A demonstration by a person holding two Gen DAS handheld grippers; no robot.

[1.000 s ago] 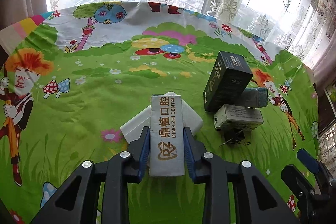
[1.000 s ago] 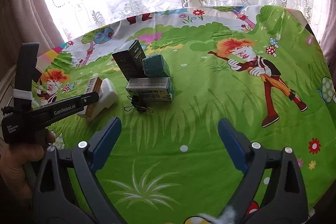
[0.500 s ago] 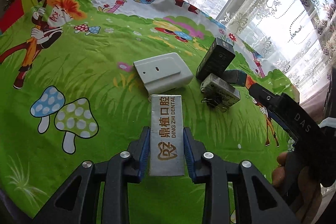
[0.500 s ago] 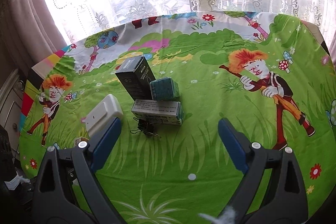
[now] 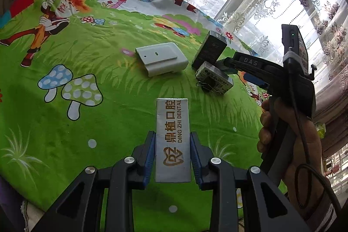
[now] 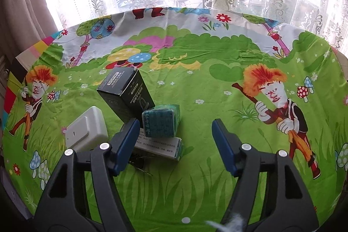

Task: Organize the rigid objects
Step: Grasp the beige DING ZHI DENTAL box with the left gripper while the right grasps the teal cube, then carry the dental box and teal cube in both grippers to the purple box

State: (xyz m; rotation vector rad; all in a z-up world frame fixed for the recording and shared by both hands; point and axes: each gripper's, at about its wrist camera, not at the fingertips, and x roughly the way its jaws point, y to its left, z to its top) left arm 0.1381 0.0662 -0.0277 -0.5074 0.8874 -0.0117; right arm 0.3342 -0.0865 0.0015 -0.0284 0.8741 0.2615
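Green cartoon-printed tablecloth covers the table. On it the black box leans tilted; the white plastic case lies to its left, the teal box touches its right side, and the white labelled box lies just before it. The left gripper clamps the silver dental box, held nearer the camera than the black box. The right gripper gapes wide, holding nothing.

binder clip half hidden, box print illegible
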